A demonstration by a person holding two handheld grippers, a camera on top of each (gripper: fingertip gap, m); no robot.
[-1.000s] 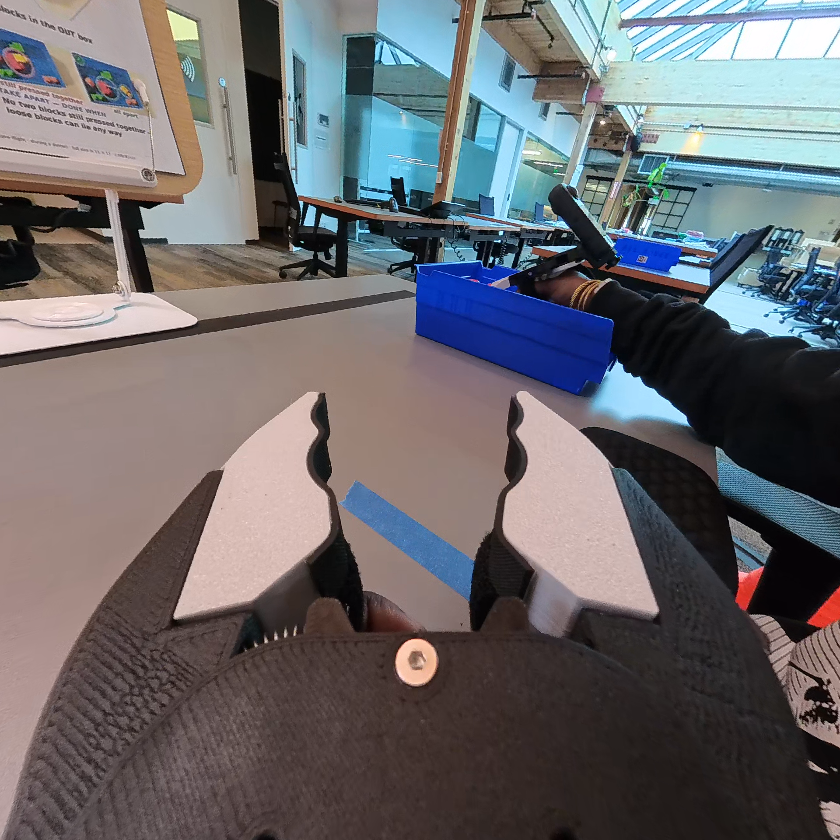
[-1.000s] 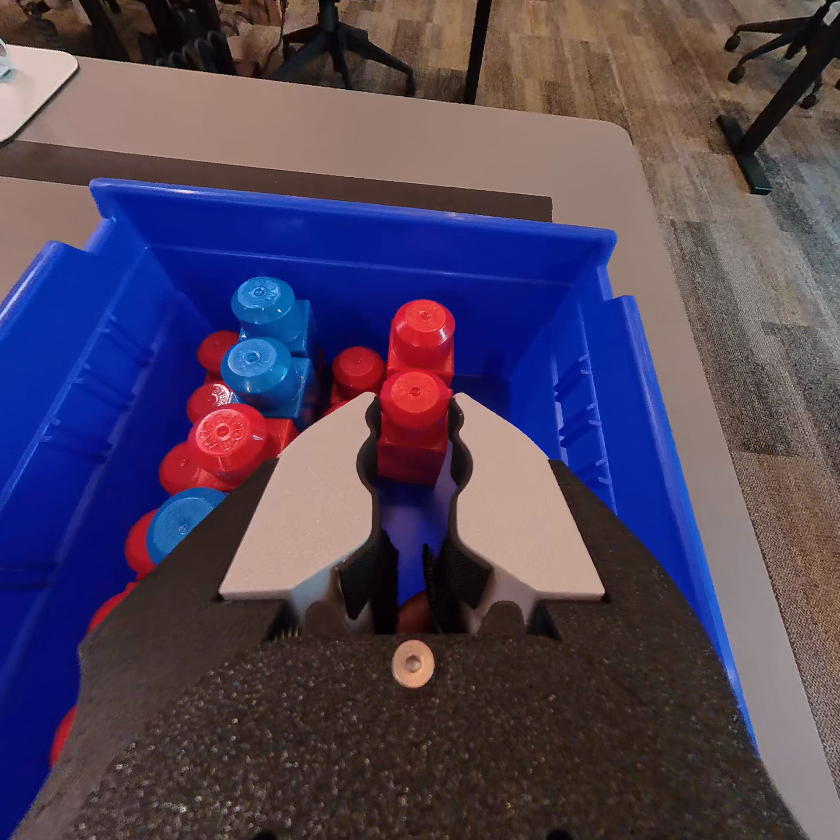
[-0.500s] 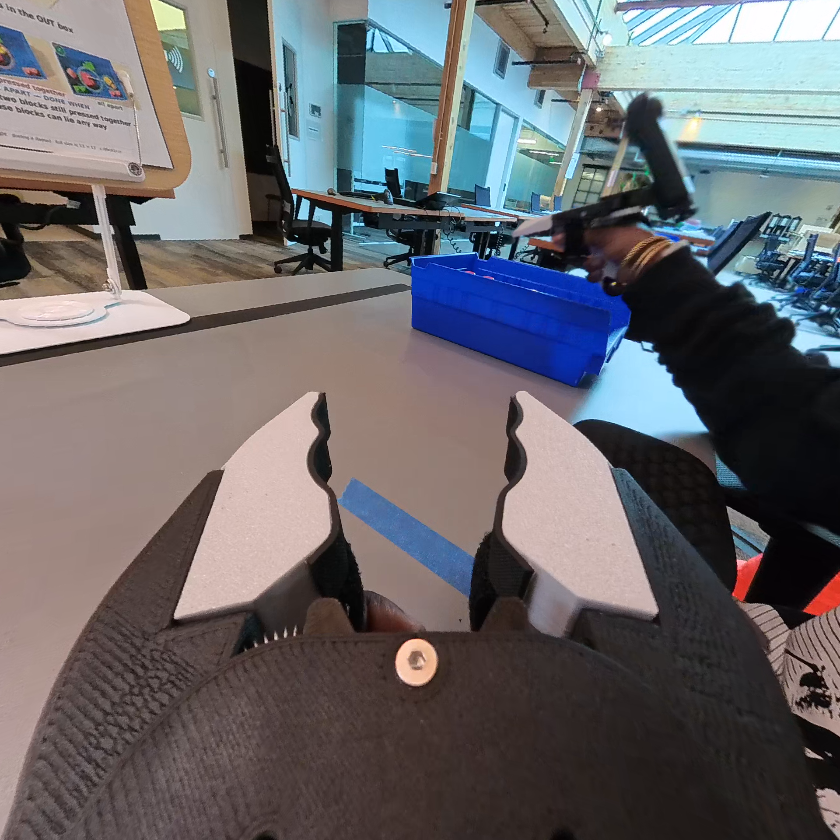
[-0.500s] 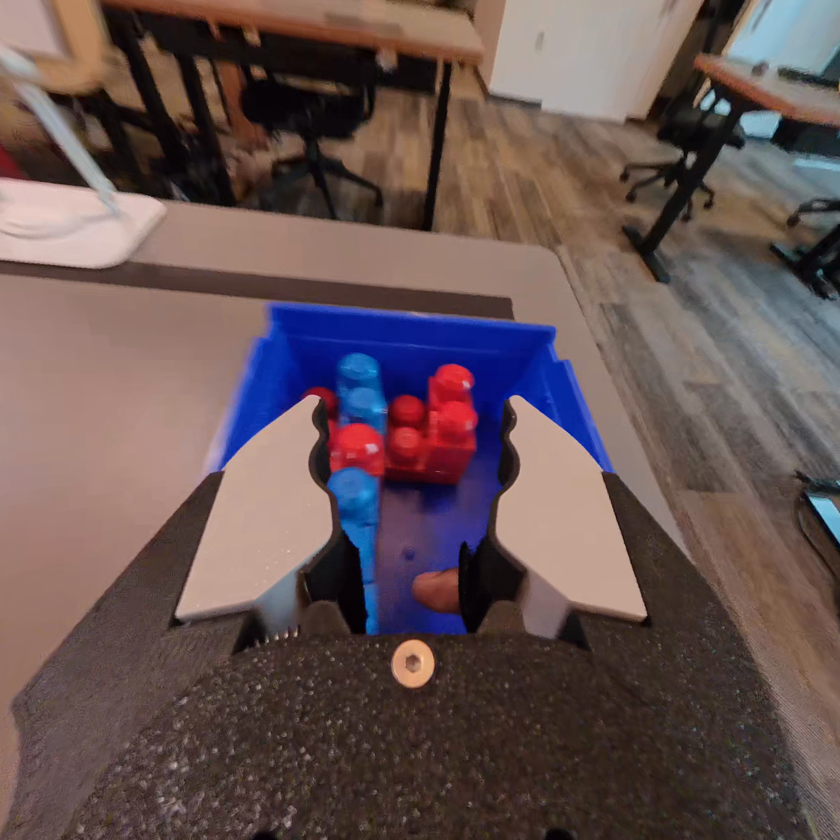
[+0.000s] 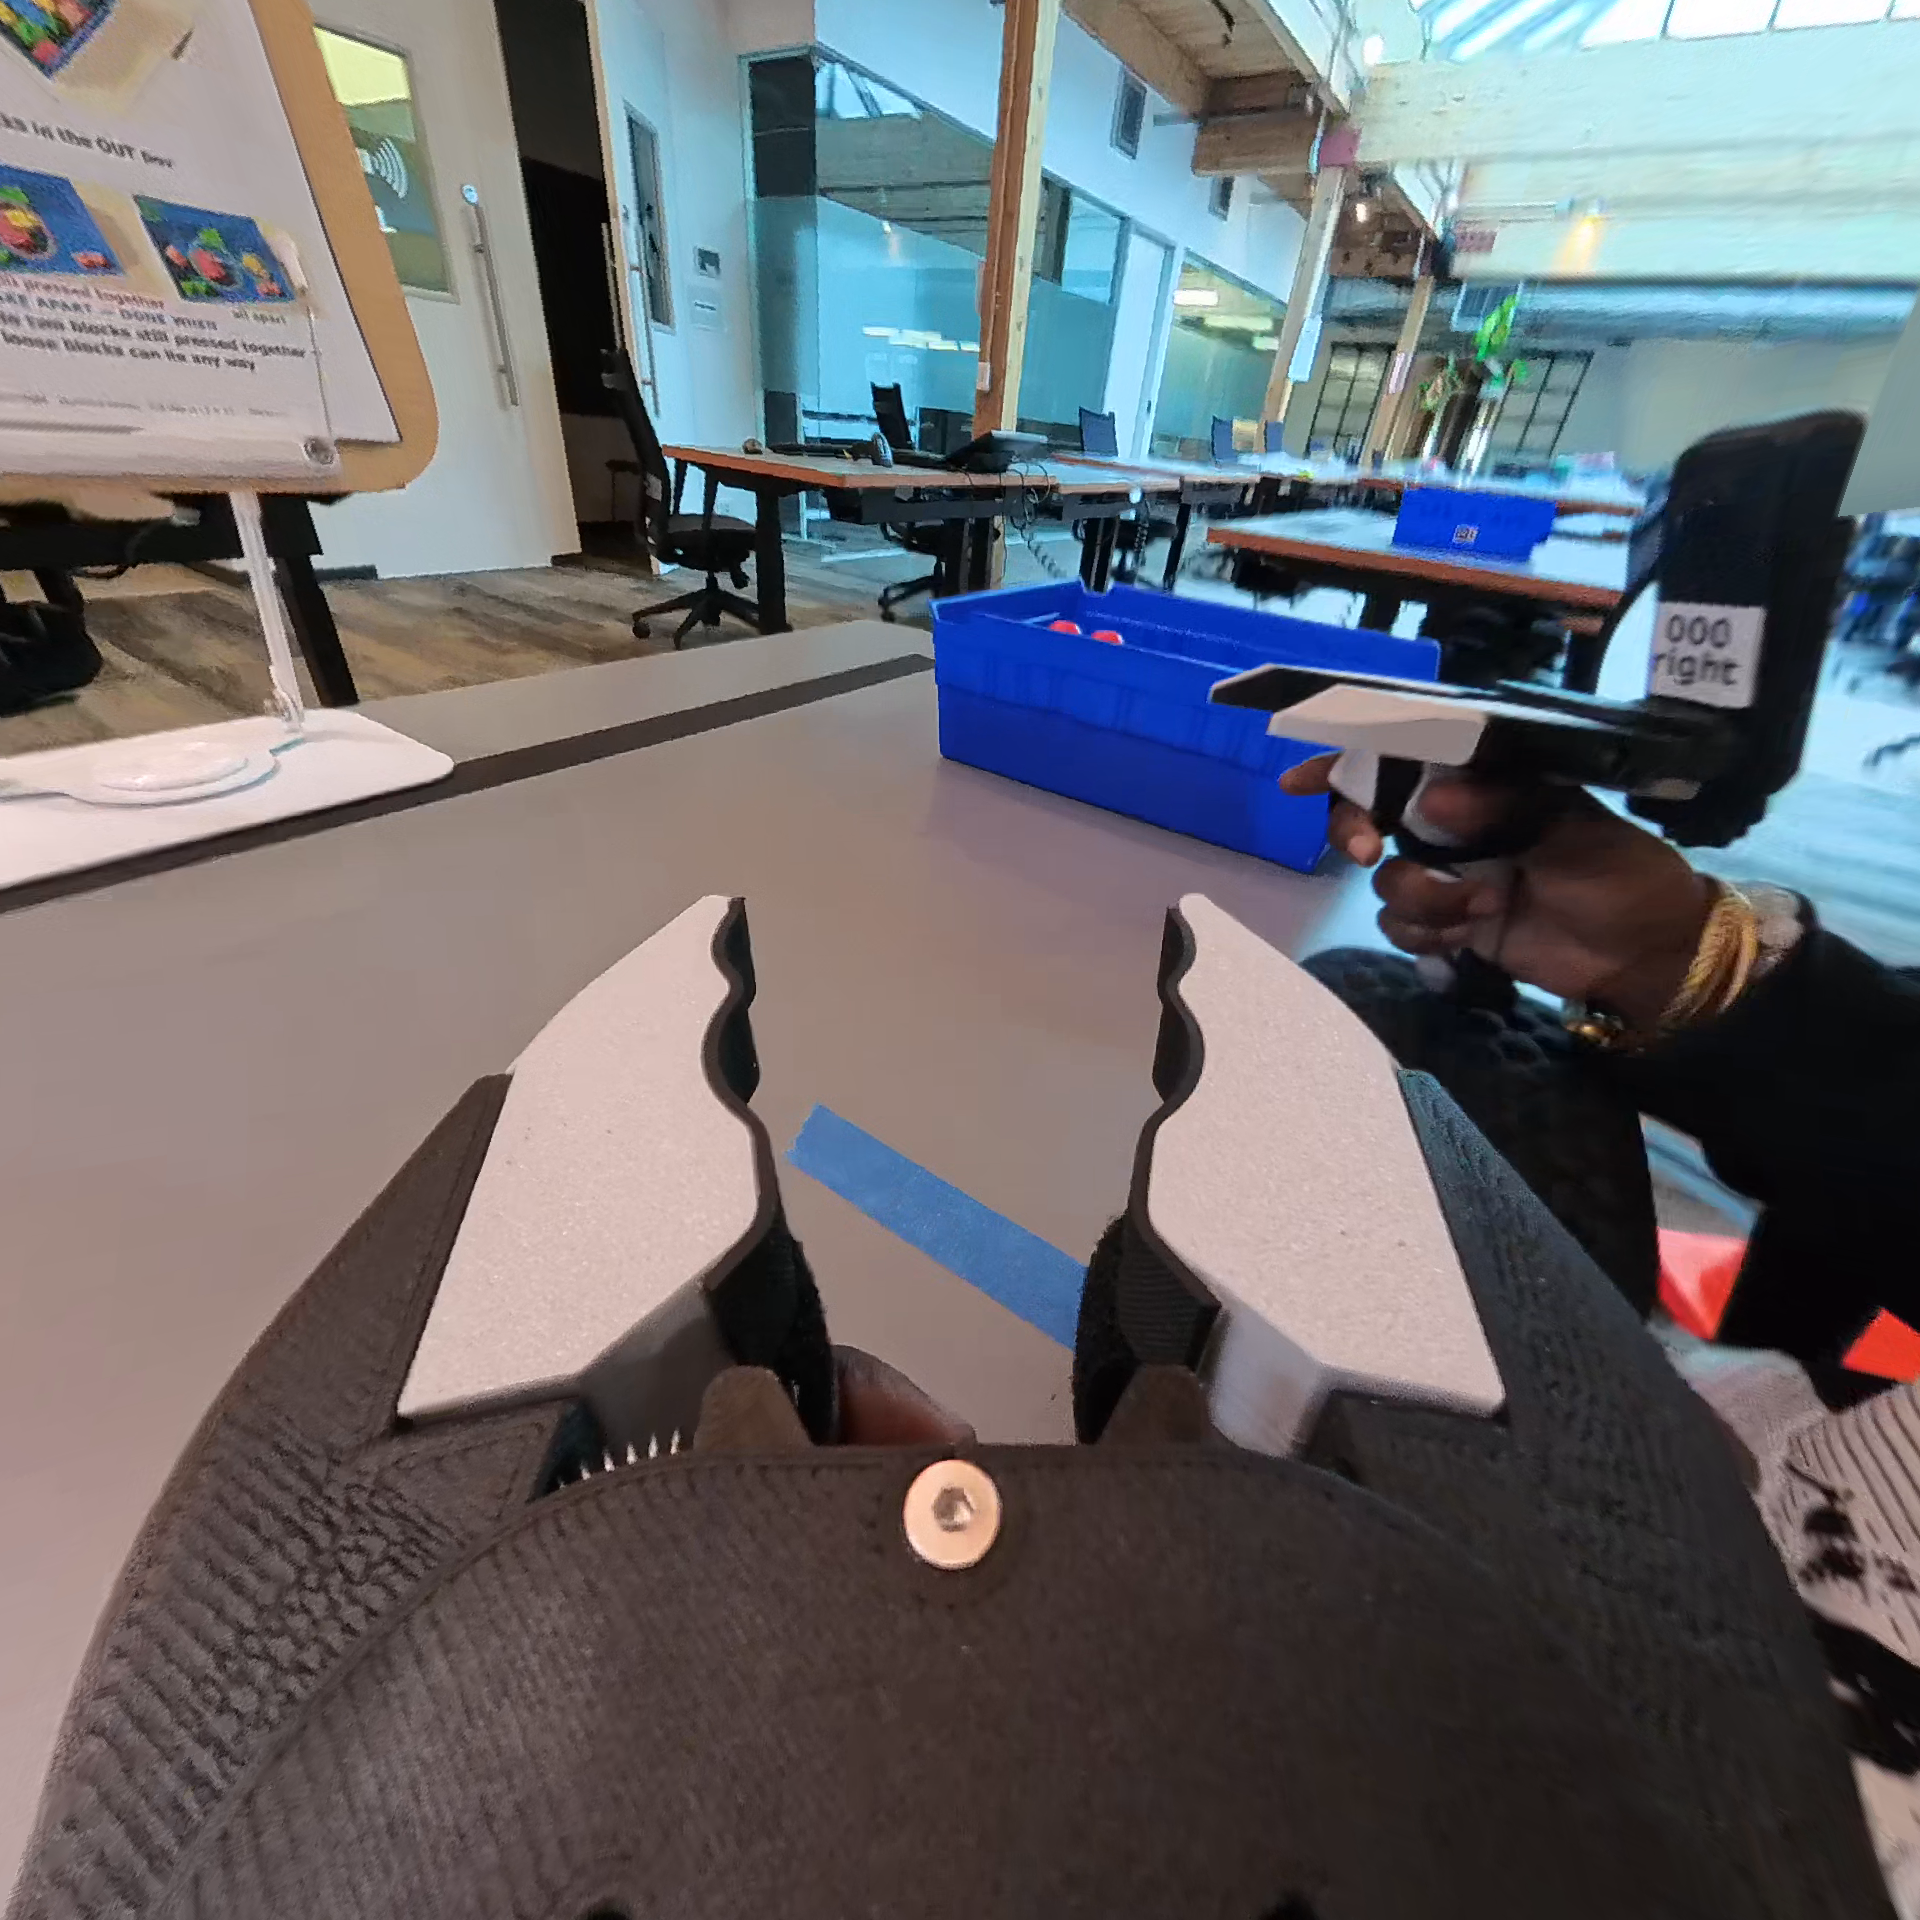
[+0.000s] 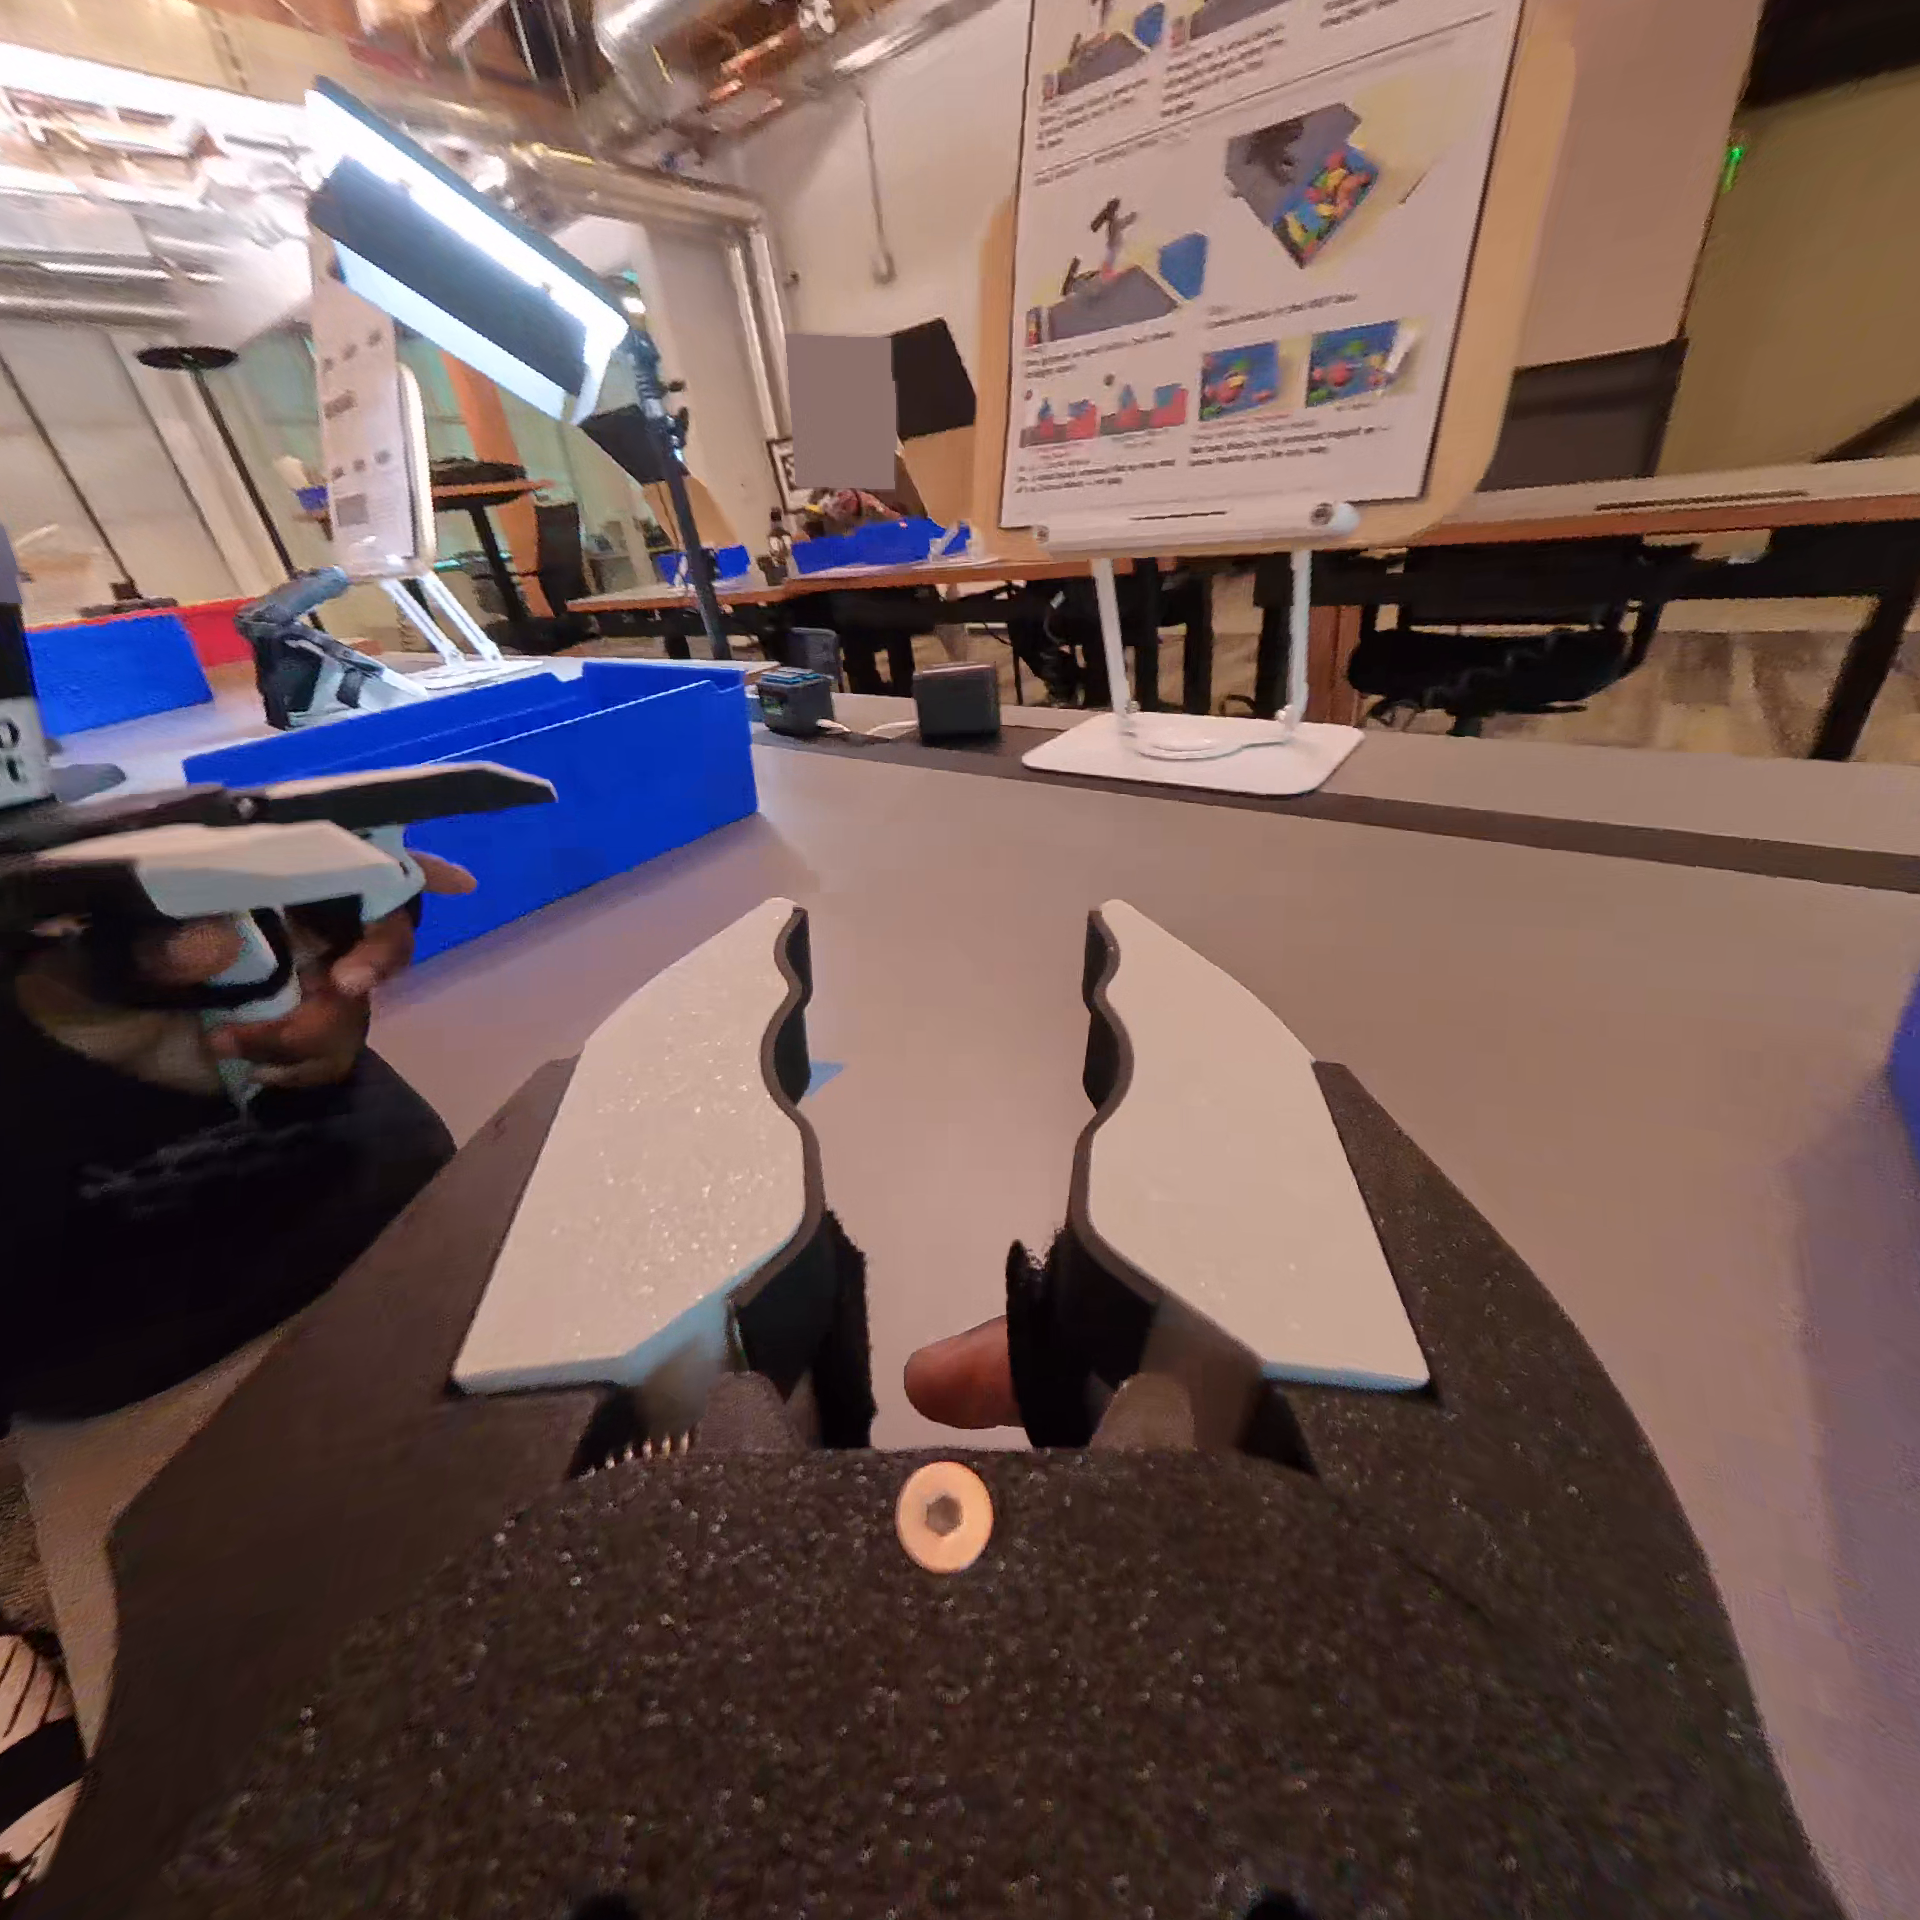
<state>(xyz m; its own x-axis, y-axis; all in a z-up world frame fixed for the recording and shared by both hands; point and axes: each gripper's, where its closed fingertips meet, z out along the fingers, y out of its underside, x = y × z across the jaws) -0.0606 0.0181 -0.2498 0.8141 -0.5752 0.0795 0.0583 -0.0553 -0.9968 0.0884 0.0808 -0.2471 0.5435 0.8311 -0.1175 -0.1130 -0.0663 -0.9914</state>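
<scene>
Withdrawn from the blue bin (image 5: 1143,727), right tongs (image 6: 940,914) hover bare.

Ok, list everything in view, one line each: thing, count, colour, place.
table: one, grey, under both grippers
blue bin: one, right side, red blocks inside
second blue bin: one, left side
tape strip: one, blue, on the table
instruction board: one, white, on a stand at the back
left gripper: open, nothing between its fingers
right gripper: open, nothing between its fingers
</scene>
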